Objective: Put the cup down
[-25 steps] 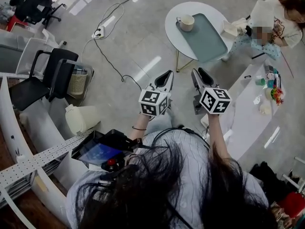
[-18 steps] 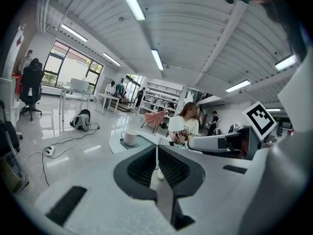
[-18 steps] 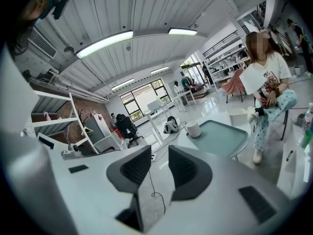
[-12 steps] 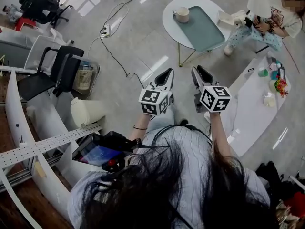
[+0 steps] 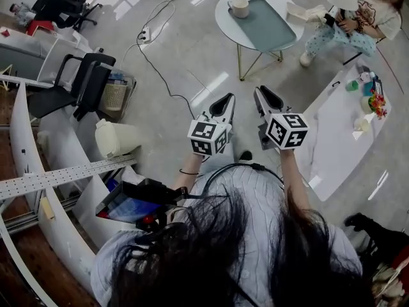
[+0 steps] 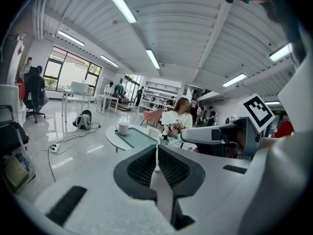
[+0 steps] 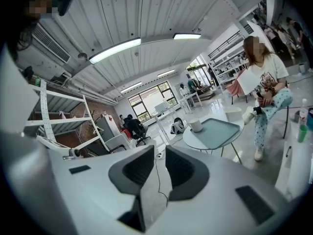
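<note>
The cup is standing upright on the far left corner of a tray, which is lying on a round table at the far side of the room. Neither gripper is touching the cup. Both are hanging in the air on the near side of the table, well apart from it, with bare floor lying between.

The left gripper is pointing toward the table with its jaws pressed together and nothing between them. In the left gripper view the cup is showing far ahead, a little left of the jaw tips.

The right gripper, just beside the left one, is closing its jaws. A narrow gap is showing between them and nothing is sitting in it. In the right gripper view the cup is showing far ahead, right of the jaw tips.

A person is sitting at the far right, just beside the round table. A long white table is standing to the right of the grippers. Black chairs are standing at the left.
</note>
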The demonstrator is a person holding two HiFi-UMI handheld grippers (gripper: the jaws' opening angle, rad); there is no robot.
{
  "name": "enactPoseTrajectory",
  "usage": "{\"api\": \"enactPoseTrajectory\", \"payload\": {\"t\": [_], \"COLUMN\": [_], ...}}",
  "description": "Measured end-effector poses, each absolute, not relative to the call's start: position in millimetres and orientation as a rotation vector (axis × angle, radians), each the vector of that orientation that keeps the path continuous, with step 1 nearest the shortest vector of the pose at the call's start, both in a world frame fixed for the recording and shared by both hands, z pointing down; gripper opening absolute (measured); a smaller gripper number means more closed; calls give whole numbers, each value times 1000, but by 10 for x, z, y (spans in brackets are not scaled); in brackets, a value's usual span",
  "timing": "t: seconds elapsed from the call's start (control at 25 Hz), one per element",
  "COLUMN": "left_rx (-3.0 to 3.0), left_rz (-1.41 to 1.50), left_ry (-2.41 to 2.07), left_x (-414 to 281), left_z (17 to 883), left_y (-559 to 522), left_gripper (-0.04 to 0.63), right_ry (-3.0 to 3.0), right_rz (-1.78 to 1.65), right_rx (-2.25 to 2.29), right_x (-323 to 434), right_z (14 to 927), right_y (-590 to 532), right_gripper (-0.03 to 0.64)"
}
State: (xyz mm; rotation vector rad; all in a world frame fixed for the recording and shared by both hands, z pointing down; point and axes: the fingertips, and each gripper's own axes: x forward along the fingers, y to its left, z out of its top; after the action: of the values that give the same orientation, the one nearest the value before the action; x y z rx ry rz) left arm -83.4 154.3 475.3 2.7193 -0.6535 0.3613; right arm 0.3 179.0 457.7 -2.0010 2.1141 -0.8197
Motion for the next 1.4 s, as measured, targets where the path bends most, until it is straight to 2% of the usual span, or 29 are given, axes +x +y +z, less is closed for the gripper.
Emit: {"api": "enactPoseTrajectory", "payload": {"t": [0.92, 1.4], "left_rx": [2676, 2662], "left_rz": [330, 309], "left_ry": [-812, -844], "left_x": [-1652, -1758], "left_z": [4762, 4773], "left_y": [2250, 2311], "left_gripper": [20, 20], "right_ry": [2306, 2376], "right_rz": [-769, -734], "right_rx": [-1908, -1917], "right_x": [-871, -1018], "right_z": [4465, 4485], "right_y": [2476, 2551], "right_gripper": [66, 46]}}
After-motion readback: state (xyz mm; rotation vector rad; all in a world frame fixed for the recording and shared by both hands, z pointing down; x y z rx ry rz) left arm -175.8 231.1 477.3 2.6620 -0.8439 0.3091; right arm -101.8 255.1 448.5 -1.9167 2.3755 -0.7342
